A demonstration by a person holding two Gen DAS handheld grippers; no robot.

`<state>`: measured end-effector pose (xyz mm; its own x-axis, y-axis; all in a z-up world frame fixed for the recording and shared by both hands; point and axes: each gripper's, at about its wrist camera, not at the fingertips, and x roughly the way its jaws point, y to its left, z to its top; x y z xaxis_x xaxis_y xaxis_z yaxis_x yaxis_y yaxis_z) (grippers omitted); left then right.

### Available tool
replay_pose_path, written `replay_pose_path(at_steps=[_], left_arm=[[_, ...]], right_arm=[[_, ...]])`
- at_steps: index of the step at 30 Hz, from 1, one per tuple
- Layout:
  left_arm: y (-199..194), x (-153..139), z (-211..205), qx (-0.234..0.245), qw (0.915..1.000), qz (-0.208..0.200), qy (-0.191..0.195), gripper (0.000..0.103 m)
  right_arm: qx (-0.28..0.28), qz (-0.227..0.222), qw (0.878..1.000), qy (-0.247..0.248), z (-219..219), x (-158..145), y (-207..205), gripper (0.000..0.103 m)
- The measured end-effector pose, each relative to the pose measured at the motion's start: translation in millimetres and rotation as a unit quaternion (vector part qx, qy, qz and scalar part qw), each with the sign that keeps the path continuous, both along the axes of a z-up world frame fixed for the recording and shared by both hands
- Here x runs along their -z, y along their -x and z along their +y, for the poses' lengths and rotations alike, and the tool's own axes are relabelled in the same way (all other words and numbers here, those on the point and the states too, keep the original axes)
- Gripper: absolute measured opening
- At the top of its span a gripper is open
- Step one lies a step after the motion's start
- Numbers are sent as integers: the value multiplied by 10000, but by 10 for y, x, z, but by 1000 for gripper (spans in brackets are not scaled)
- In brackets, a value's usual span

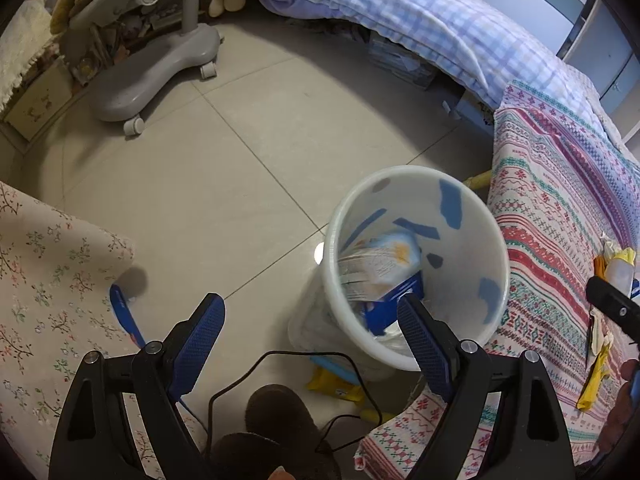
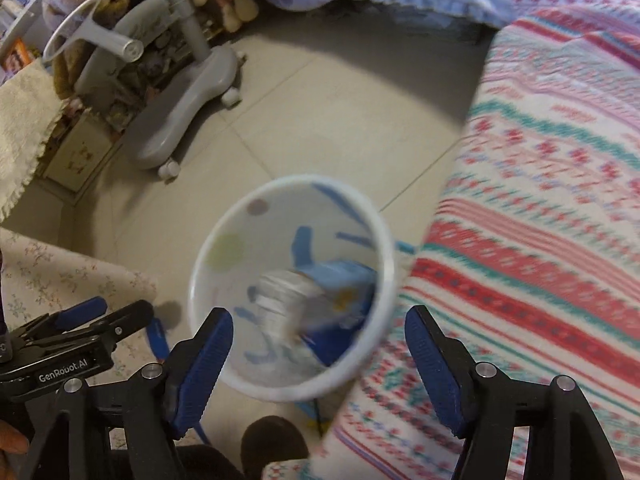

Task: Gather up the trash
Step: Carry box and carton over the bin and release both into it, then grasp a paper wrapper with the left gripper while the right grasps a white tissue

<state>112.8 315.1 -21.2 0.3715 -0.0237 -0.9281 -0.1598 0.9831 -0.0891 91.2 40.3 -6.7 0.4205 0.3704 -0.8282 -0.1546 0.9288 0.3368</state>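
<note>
Trash [image 1: 384,268] is lying inside the white bin [image 1: 494,240], directly ahead of the left claw [image 1: 310,336]. The right claw [image 2: 318,356] is hovering above the bin. Both claws are gaping, gripping nothing.

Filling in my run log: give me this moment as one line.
left gripper: open, empty | right gripper: open, empty, over bin | white bin: upright on floor, holds wrappers | yellow scraps: on bedspread
</note>
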Motion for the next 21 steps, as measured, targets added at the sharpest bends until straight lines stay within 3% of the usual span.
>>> replay_pose_path(at_steps=[21], left_arm=[[15,-279,-1221,1091,9937,-218,95,90]], right_arm=[[1346,-12,9900,422,-1600,-348,745,76]])
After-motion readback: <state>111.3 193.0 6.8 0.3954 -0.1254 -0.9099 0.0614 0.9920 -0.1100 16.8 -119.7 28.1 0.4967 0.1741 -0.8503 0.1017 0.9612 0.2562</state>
